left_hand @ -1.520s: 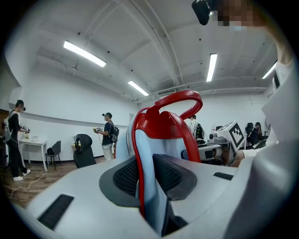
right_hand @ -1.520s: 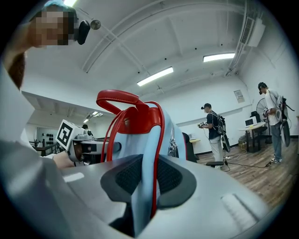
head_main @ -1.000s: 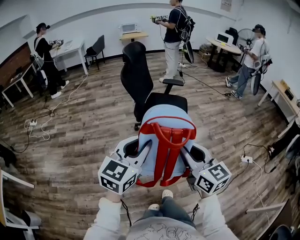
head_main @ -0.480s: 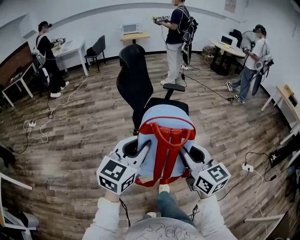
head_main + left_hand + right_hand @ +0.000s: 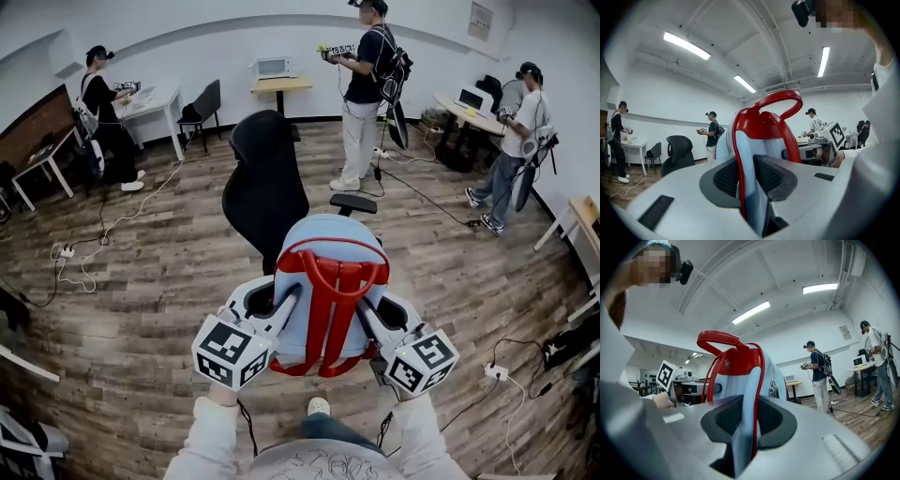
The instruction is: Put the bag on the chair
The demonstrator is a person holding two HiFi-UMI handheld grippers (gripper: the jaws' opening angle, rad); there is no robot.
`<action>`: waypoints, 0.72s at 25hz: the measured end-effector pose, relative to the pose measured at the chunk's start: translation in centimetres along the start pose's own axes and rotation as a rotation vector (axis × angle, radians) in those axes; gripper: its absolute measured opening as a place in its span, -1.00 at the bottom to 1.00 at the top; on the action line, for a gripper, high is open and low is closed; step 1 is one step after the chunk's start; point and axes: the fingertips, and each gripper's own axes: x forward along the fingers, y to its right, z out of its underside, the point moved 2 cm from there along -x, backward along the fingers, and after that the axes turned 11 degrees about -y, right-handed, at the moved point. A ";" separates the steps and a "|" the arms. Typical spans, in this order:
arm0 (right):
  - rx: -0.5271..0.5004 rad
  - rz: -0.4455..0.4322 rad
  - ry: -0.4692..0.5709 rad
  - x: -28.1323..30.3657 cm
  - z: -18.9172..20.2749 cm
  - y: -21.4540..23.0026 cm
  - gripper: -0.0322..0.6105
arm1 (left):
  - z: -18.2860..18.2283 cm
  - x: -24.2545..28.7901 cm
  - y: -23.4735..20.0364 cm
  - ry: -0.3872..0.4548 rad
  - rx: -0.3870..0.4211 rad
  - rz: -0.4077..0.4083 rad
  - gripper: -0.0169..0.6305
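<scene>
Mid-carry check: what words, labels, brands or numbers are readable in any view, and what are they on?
No text can be read in any view.
wall notice: too small to read.
shirt print: blurred line drawing, no legible words.
left marker cube and right marker cube: black-and-white square patterns only, no words.
On the bag: no label or brand visible.
</scene>
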 end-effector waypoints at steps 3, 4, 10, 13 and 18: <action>-0.012 -0.012 0.002 1.6 -1.0 3.0 -0.64 | -1.1 3.0 -1.2 0.006 -0.005 -0.013 -0.67; -0.016 -0.013 0.001 2.0 -1.2 4.0 -0.64 | -1.3 3.9 -1.6 0.006 -0.008 -0.016 -0.67; -0.020 -0.027 -0.007 4.7 -2.0 8.2 -0.64 | -2.2 8.0 -3.6 -0.003 -0.022 -0.034 -0.67; -0.009 -0.033 -0.011 5.5 -2.1 9.5 -0.64 | -2.4 9.3 -4.1 -0.016 -0.024 -0.039 -0.67; 0.013 -0.035 -0.018 7.7 -1.8 11.1 -0.64 | -2.2 11.2 -6.1 -0.030 -0.028 -0.041 -0.67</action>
